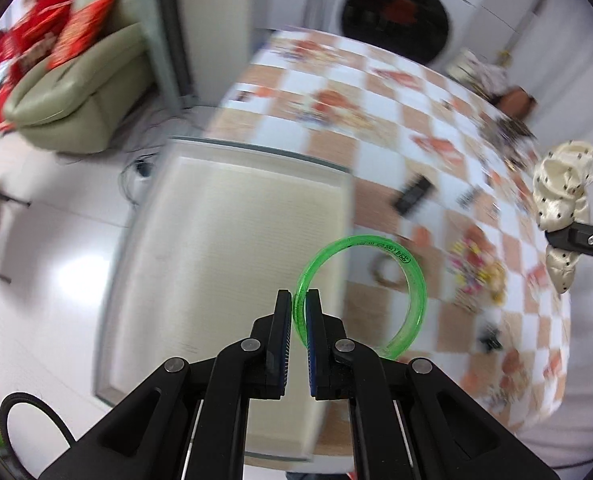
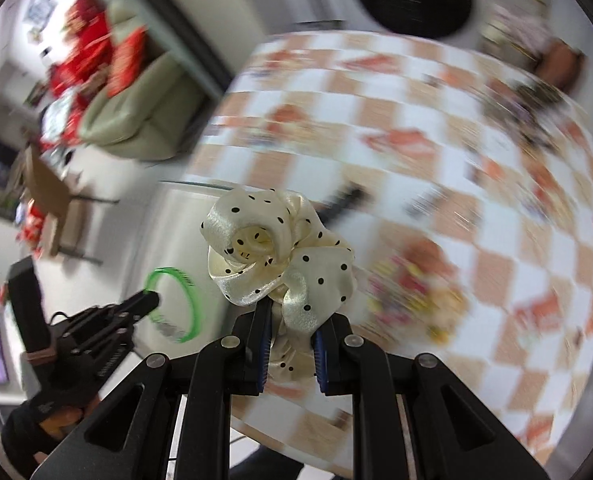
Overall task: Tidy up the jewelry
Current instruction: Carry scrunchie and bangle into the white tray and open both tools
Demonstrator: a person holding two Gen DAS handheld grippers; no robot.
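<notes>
Your left gripper (image 1: 299, 304) is clamped on the rim of the green bangle (image 1: 410, 276), which hangs in the air over the edge of the cream tray (image 1: 224, 220). Your right gripper (image 2: 292, 328) is pinched on the cream polka-dot scrunchie (image 2: 276, 248), held up above the checkered counter (image 2: 496, 208). Down there the blurred black clip (image 1: 412, 194) and colourful beads (image 1: 472, 268) lie near the tray.

Checkered tablecloth (image 1: 376, 92), green sofa (image 1: 76, 92) with red cushions (image 1: 80, 36), front-loading washing machine (image 1: 396, 16) behind.
</notes>
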